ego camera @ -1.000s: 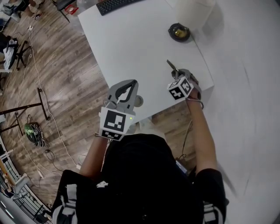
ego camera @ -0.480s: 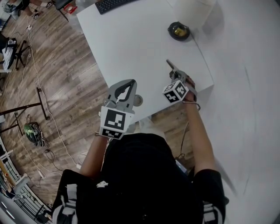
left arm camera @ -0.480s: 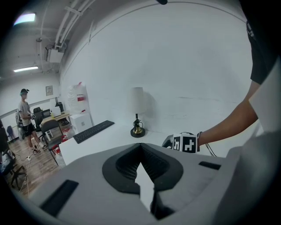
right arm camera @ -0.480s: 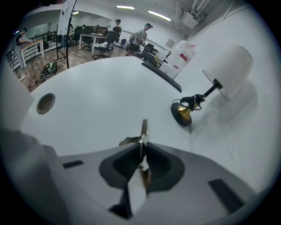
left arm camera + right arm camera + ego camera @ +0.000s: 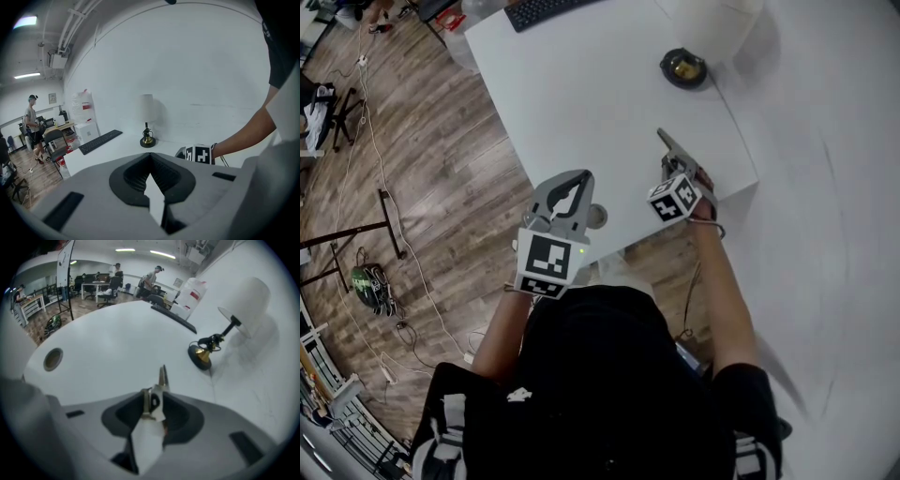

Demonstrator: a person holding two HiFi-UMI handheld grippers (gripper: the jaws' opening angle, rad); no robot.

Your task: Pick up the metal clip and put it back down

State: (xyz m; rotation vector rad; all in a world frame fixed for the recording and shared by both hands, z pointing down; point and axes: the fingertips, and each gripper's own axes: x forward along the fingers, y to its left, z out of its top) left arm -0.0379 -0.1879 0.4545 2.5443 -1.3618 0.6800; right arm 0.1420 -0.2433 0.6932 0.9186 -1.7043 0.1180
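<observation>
Metal clip (image 5: 162,379) is sitting between the jaws of the right gripper (image 5: 672,167), its tip poking out toward the lamp (image 5: 684,68), low over the white table (image 5: 581,103) and well short of the lamp's base. Those jaws have just been opening and are standing parted now, so the set-down step looks to be finishing. Next, I'd judge, the gripper is needing to back straight off without dragging the clip along. Left gripper (image 5: 567,192), even farther from the lamp, is idling with its jaws together and nothing in them.
</observation>
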